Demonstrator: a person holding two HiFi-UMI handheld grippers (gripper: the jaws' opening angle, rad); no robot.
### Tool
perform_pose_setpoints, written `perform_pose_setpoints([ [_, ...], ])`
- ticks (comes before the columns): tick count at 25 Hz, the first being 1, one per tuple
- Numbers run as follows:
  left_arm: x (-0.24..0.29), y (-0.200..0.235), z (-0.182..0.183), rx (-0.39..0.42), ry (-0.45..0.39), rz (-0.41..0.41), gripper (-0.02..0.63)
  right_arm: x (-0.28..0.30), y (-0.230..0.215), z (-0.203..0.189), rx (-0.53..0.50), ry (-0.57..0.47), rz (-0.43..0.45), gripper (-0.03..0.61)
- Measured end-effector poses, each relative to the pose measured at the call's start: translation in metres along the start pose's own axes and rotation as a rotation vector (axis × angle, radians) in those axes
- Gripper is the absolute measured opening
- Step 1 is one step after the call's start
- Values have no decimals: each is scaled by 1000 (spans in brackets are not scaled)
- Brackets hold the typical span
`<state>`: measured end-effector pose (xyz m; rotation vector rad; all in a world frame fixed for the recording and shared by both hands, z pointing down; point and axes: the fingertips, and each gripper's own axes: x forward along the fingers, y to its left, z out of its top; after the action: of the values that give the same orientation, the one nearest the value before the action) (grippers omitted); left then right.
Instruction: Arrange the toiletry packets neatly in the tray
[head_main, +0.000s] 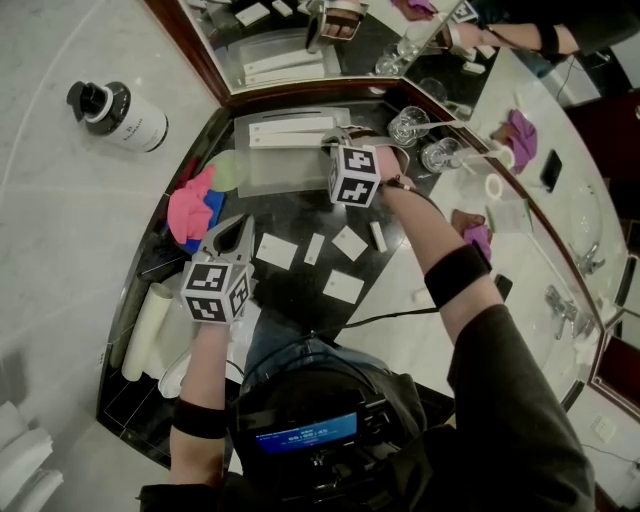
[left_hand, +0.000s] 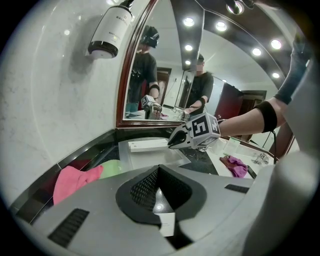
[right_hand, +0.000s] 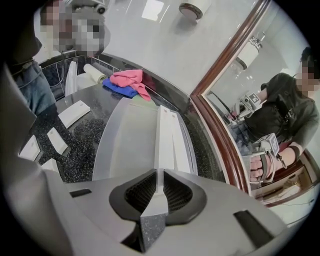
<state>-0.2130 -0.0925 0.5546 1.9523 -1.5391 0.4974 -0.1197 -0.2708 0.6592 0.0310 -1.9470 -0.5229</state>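
Note:
A frosted tray (head_main: 272, 176) stands on the dark counter below the mirror, with two long white packets (head_main: 290, 132) lying along its far side. My right gripper (right_hand: 158, 176) hovers over the tray (right_hand: 120, 135), shut on a thin long white packet (right_hand: 160, 145) held on edge beside those in the tray. Its marker cube (head_main: 353, 176) hides its jaws in the head view. Several small white packets (head_main: 277, 251) lie loose on the counter in front of the tray. My left gripper (head_main: 242, 224) is shut and empty above the counter, left of those packets.
Pink and blue cloths (head_main: 190, 212) and a green round item (head_main: 228, 170) lie left of the tray. A white bottle (head_main: 125, 116) stands on the marble at far left. Glasses (head_main: 408, 126) stand right of the tray. A rolled white towel (head_main: 146, 330) lies near the front left.

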Motion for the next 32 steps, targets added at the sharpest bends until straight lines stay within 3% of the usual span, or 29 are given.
perform_pose_setpoints([
  [16, -24, -20, -1, 15, -35, 3, 2, -63, 18, 19, 17, -52, -63, 57],
  [23, -44, -33, -6, 25, -54, 0, 2, -101, 50, 20, 35, -60, -90, 55],
  [32, -65, -56, -24, 35, -59, -17, 2, -136, 113, 5, 139, -43, -106, 43],
])
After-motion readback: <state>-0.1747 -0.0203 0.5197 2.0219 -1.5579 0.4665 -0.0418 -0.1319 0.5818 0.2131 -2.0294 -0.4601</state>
